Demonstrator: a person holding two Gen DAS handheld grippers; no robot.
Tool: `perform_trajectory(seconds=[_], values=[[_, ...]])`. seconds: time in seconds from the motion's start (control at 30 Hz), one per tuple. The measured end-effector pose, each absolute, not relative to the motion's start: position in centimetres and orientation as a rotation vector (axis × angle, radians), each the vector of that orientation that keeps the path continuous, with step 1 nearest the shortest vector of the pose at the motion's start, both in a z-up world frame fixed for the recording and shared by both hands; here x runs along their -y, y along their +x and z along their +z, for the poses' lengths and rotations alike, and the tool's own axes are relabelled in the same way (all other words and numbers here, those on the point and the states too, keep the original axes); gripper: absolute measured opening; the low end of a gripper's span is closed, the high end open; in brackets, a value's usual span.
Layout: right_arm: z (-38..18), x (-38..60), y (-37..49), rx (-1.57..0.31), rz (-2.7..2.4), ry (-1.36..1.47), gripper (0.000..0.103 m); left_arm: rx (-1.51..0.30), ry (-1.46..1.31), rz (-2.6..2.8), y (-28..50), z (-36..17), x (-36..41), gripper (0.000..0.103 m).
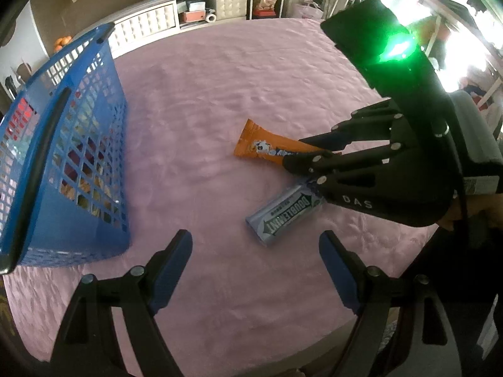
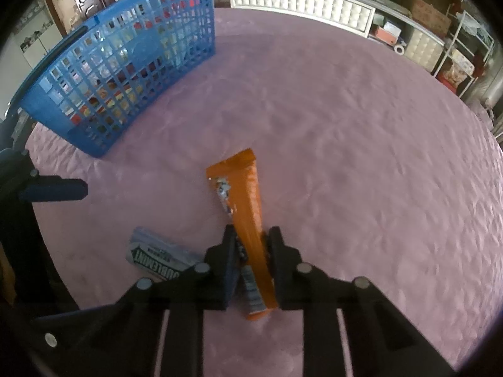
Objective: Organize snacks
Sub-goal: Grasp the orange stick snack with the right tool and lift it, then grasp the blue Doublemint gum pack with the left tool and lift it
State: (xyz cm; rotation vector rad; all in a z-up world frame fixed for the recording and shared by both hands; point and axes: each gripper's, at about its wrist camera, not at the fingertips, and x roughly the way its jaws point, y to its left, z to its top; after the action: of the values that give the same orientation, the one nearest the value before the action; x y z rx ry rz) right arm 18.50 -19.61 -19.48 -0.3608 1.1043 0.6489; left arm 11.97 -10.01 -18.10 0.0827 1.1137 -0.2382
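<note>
While your right claw (image 2: 251, 245) pinches the orange snack bar (image 2: 243, 201), your left claw (image 1: 256, 251) hangs over the pink cloth (image 1: 220, 94) with its two blue pads wide apart and nothing between them. The right claw's two black fingers (image 2: 278, 251) are pressed on both sides of the orange bar, close to its near end, and most of the bar sticks out past the tips, pointing away toward the far side of the cloth. The bar looks tipped up on its edge (you can see its thin side in the right view).

Just to the left of the orange bar lies a silver gum pack (image 1: 284, 212), flat on the cloth. Its near end is hidden under the right claw's frame. In the left view the gum pack sits near the tip of the right claw, and the two snacks lie close beside each other; you cannot tell if they touch.

The blue basket (image 1: 103, 62) stands at the far left on the cloth, well apart from both snacks. Through its holes you can see other packs inside, red, yellow and white, but they are too small to name.

A white cabinet (image 2: 301, 0) stands beyond the far edge of the cloth.
</note>
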Motion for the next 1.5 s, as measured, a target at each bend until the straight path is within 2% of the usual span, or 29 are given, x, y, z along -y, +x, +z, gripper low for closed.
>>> perform_trajectory(seconds=[0.53, 1.03, 1.17, 1.2, 1.3, 1.43, 1.5], values=[[-15.1, 24.5, 14.7, -1.077, 0.493, -0.150, 0.018, -1.092, 0.192, -0.324, 14.6, -18.2, 11.2, 0.081], [-16.4, 26.4, 12.3, -1.115, 0.389, 0.014, 0.018, -1.134, 0.255, -0.444, 17.6, -21.1, 12.7, 0.078], [-17.0, 26.7, 12.1, -1.132, 0.378, 0.037, 0.018, -1.148, 0.278, -0.488, 17.7, -21.5, 13.8, 0.069], [-17.1, 26.8, 12.1, -1.137, 0.375, 0.042, 0.018, -1.159, 0.271, -0.496, 17.8, -21.7, 14.0, 0.061], [-17.5, 26.7, 12.0, -1.144, 0.377, 0.052, 0.018, -1.166, 0.264, -0.512, 17.6, -21.8, 14.4, 0.049], [-17.5, 26.6, 12.1, -1.143, 0.377, 0.059, 0.018, -1.166, 0.265, -0.494, 17.4, -21.6, 14.8, 0.044], [-17.4, 26.6, 12.1, -1.136, 0.376, 0.062, 0.018, -1.157, 0.254, -0.486, 17.1, -21.5, 14.7, 0.038]])
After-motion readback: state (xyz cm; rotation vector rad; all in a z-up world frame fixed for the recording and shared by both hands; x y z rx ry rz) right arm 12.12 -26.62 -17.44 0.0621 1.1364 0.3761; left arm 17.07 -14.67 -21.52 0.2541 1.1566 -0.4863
